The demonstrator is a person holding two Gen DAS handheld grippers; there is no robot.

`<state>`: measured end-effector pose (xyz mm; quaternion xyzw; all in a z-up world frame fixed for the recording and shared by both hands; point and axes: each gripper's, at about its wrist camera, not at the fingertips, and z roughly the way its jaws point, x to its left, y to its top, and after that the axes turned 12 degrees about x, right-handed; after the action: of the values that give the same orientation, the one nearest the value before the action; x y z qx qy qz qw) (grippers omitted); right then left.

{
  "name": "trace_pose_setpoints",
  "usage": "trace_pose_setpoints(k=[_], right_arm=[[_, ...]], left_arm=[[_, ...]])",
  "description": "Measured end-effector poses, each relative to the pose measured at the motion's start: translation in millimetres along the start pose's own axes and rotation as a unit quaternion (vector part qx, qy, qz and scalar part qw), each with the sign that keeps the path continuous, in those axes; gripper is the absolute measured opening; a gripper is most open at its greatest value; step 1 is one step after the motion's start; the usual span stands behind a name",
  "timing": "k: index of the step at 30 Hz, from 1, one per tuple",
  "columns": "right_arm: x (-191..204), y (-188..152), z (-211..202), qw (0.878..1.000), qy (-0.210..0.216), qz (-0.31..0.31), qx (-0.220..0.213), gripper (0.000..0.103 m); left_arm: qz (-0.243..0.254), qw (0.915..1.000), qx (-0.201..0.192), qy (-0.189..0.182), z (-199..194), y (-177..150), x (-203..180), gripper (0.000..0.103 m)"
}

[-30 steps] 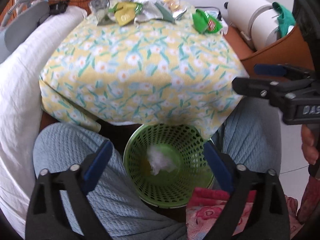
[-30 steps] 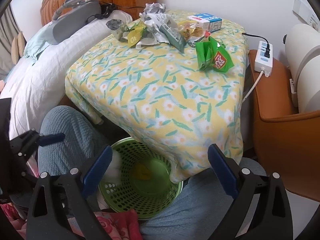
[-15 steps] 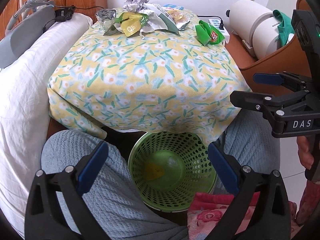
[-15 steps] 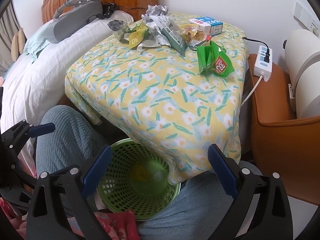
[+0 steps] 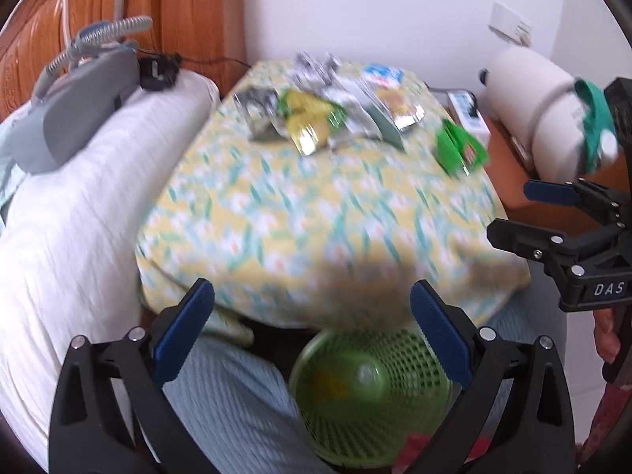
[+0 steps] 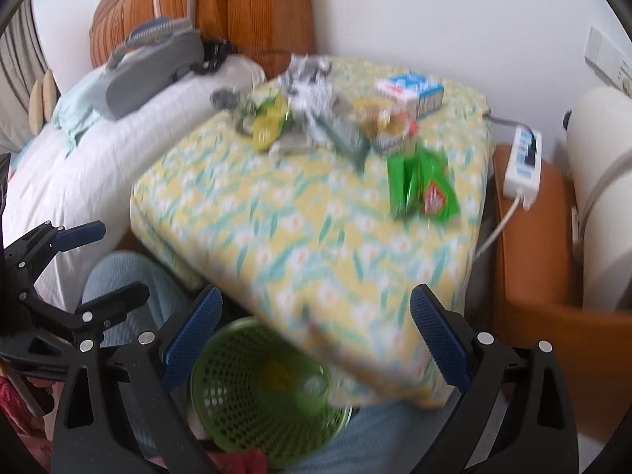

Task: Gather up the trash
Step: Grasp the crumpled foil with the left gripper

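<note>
Item: green wrapper (image 6: 424,187), lying flat on the floral-cloth surface (image 6: 316,237), right-hand side, apart from the main litter.
Item: wrapper pile (image 6: 316,118), heaped along the far edge of the same surface; blurred, individual pieces hard to separate.
Item: green basket (image 5: 371,391), on the floor between the person's knees, partly under the near edge of the surface.
Left gripper (image 5: 312,339): fingers spread wide, empty, over the basket.
Right gripper (image 6: 316,339): fingers spread wide, empty.
Bearing: all litter lies forward and above both grippers. The green wrapper sits toward the right side, so the right gripper appears nearer; its long axis seems to run roughly away from the fingers.
</note>
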<state>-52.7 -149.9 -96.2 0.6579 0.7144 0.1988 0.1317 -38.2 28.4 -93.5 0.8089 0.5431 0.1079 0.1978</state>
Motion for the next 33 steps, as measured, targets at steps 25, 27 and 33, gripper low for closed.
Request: trace_pose_setpoints(k=[25, 27, 33], right_arm=[[-28, 94, 25, 0.998, 0.017, 0.027, -0.050, 0.096], [-28, 97, 25, 0.998, 0.018, 0.028, -0.053, 0.096], [-31, 122, 24, 0.996, 0.043, 0.033, -0.065, 0.096]], left_arm=[[-0.066, 0.9966, -0.031, 0.037, 82, 152, 52, 0.087], [-0.070, 0.9967, -0.028, 0.032, 88, 157, 54, 0.079], [-0.080, 0.9967, -0.015, 0.006, 102, 164, 64, 0.046]])
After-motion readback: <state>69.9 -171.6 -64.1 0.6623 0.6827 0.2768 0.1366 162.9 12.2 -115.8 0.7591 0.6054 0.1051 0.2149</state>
